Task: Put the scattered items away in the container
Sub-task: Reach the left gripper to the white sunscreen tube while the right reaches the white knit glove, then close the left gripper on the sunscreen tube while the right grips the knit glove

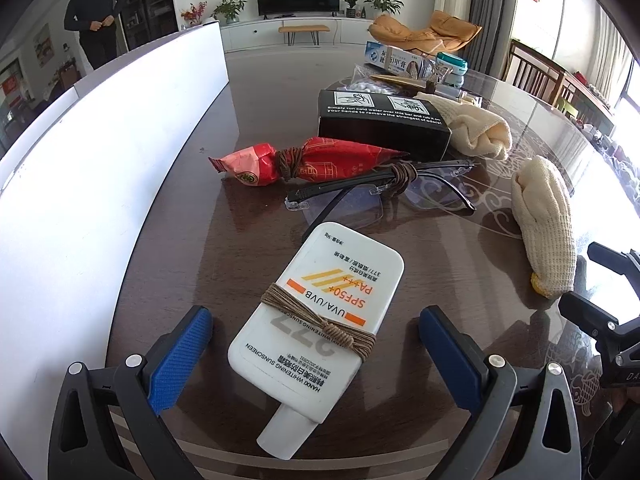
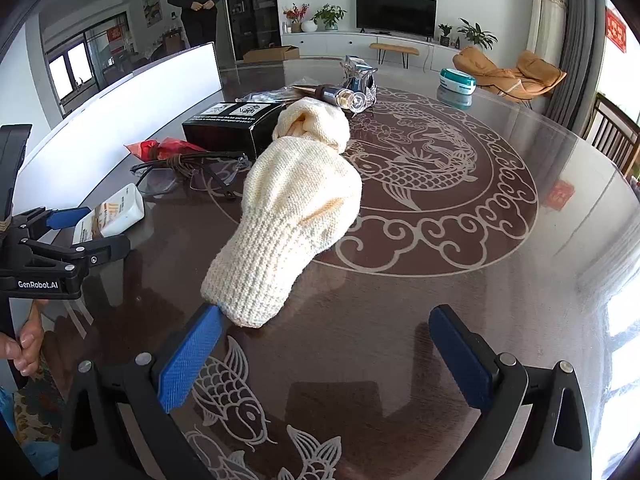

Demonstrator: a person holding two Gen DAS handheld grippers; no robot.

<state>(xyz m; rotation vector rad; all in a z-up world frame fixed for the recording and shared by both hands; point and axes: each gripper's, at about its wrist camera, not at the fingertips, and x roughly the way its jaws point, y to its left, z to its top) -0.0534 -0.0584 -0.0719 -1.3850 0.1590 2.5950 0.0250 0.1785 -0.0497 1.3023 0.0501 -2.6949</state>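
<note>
1. While the left claw [image 1: 316, 354] stands open astride the white sunscreen bottle [image 1: 316, 320], which lies flat on the desk [image 1: 224, 240], the grasp looks about to begin.
2. Next, I judge, the jaws must close across the bottle's body, then carry it to the white container [image 1: 100, 184] at the left.
3. Only the right wrist view shows the right claw [image 2: 326, 354] open and empty, its left pad just at the cuff of a knitted glove [image 2: 296, 216].
4. Only the left view shows the bottle's cord wrap.
</note>
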